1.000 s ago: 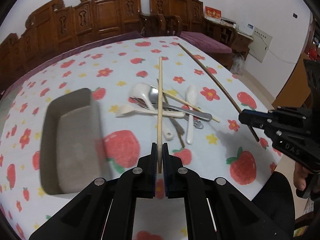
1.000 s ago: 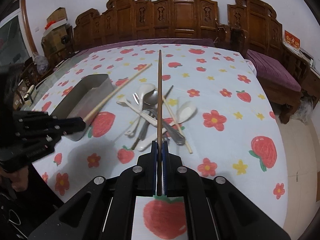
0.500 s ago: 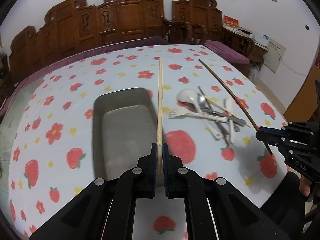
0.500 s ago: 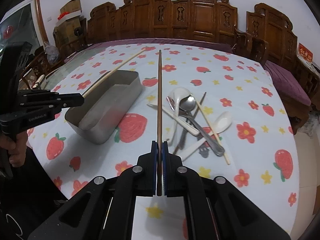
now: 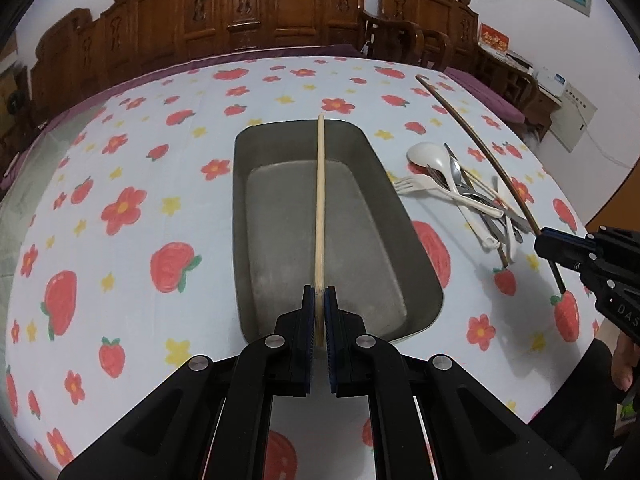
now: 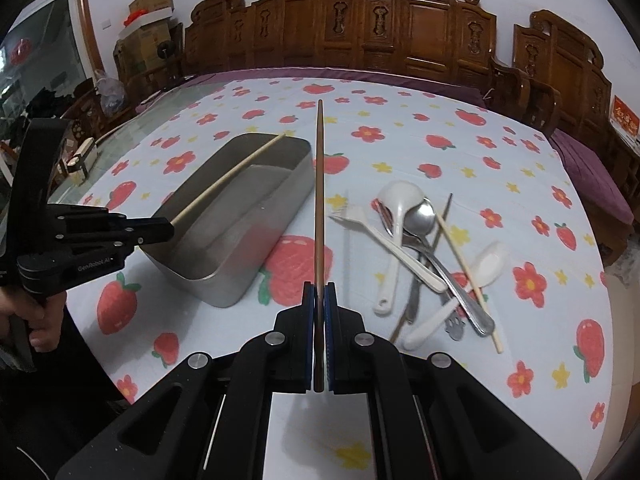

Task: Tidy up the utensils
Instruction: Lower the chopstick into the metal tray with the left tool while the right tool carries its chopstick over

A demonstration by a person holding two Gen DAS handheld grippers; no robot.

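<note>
My left gripper [image 5: 319, 304] is pressed together on a pale chopstick [image 5: 320, 208], pinching it near its thick end so the stick runs straight out ahead over the metal tray [image 5: 384, 184]; from my right-side view the same stick [image 6: 228, 178] slants above the tray's open top [image 6: 224, 280], and I cannot tell whether its tip touches the far rim. My right gripper [image 6: 319, 300] is likewise clamped on a dark brown chopstick [image 6: 319, 200], which points forward just to the right of the tray, above the strawberry-print surface [image 6: 400, 120]. The remaining pile of utensils [image 6: 424, 252] lies on the surface to the right of the tray: white spoons, a white fork, metal spoons and another pale chopstick, so overlapped that I cannot sort out every piece. The bottom of each dark stick's grip is hidden between the pads. A hand [image 6: 40, 320] on the left handle is cut off at the edge.
</note>
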